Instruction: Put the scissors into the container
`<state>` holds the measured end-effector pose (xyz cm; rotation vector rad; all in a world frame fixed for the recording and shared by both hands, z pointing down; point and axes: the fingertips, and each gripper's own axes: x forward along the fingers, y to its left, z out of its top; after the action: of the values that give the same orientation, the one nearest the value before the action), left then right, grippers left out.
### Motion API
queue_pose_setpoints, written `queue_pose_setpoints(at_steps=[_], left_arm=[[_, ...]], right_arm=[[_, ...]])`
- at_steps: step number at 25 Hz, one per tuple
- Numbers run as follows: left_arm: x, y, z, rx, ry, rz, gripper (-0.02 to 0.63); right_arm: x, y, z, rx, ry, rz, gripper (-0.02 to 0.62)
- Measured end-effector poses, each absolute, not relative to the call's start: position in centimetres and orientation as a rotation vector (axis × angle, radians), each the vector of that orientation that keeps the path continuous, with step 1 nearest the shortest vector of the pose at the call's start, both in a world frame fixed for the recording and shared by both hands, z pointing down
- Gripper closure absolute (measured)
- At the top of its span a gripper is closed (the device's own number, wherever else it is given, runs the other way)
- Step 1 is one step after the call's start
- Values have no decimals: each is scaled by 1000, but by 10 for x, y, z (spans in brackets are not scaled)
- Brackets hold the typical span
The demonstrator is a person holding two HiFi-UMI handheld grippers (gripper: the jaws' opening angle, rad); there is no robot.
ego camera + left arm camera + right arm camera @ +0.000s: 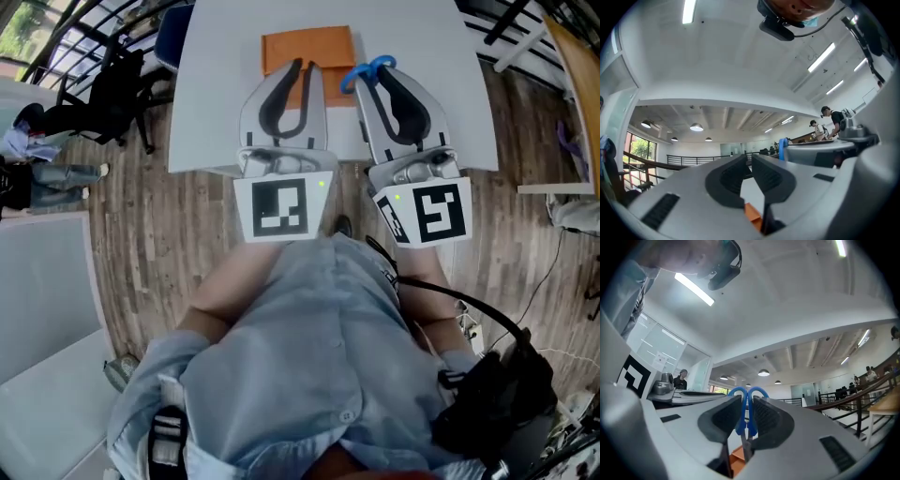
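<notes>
An orange container (307, 47) lies flat on the white table (225, 94), near its middle. My left gripper (305, 70) hovers over the container's near edge; a narrow gap shows between its jaws and nothing is in it. In the left gripper view (748, 161), a corner of the container (752, 213) shows below the pads. My right gripper (380, 73) is just right of the container, shut on the blue-handled scissors (366, 71). In the right gripper view (746, 401), the scissors (739, 416) stand between the pads, handle loops past the tips, with the container (737, 456) below.
A black office chair (112, 89) stands on the wooden floor left of the table. Another person (37, 169) is at the far left edge. White railing and a wooden board (572, 66) sit at the right. The table's near edge is right below both grippers.
</notes>
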<state>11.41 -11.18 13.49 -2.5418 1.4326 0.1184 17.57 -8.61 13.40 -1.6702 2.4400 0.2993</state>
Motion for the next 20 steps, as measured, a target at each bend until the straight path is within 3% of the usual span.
queue_pose_setpoints(at_steps=[11, 20], left_arm=[[85, -168, 136, -2472, 1580, 144, 561], [78, -228, 175, -2529, 1632, 57, 561]], right_arm=[[154, -145, 134, -1560, 2548, 331, 512], [152, -203, 183, -1606, 2655, 219, 512]])
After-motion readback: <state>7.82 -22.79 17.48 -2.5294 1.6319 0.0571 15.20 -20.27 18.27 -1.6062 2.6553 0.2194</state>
